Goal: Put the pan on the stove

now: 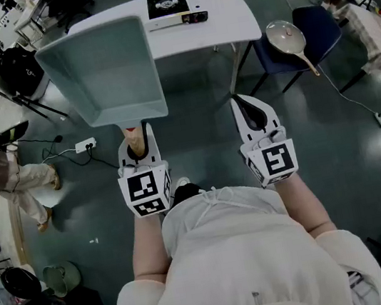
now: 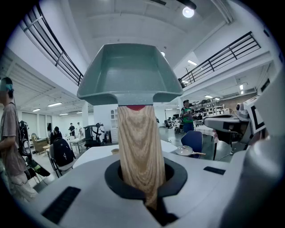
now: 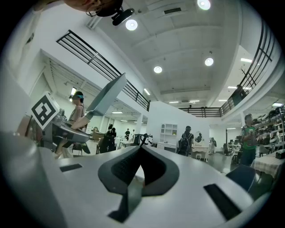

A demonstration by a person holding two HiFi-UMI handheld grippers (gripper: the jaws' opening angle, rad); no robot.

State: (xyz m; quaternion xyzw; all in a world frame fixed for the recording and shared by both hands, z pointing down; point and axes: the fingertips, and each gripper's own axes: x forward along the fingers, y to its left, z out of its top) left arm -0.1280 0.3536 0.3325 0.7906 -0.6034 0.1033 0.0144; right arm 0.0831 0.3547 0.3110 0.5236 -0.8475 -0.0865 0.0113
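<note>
Left gripper (image 1: 141, 140) clamped on wooden handle (image 2: 138, 147) of pan (image 1: 108, 68), right gripper (image 1: 243, 104) closed, stove (image 1: 167, 5) on table (image 1: 230, 20)

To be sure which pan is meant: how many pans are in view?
2. A square green pan is held by its wooden handle in the left gripper; a round pan lies on the blue chair. Others may be hidden.
</note>
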